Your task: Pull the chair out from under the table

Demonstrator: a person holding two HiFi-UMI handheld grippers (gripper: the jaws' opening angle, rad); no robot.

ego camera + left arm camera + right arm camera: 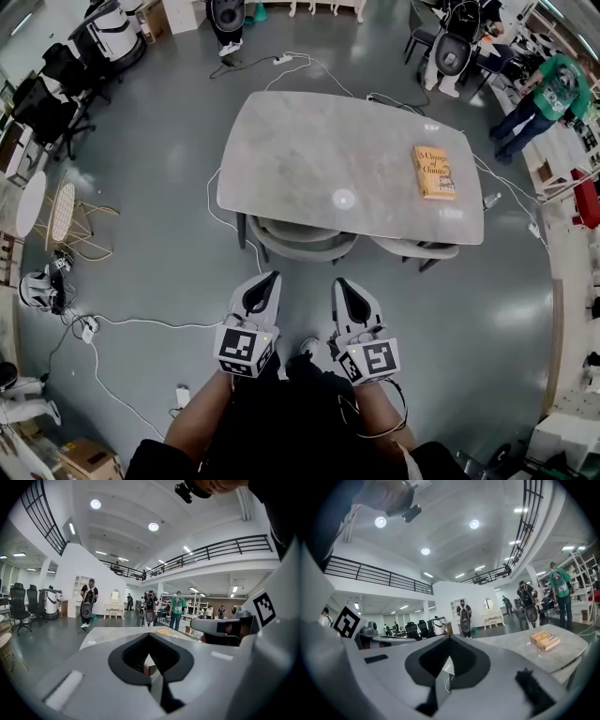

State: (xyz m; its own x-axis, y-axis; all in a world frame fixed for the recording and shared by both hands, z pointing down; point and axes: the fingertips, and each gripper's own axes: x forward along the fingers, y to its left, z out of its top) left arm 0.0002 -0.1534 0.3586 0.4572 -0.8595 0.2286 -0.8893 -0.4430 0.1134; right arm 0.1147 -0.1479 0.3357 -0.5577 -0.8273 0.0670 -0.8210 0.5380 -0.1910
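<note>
Although the left gripper [263, 285] and right gripper [344, 287] are both closed empty, the grey padded chair [300, 242] sits tucked under the near edge of the pale marble table [328, 150], dead ahead, about equally near both, its back lying along that edge.

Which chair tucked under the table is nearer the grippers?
The left chair, just ahead of the left gripper and right gripper; the right chair sits further right, below the book.
</note>
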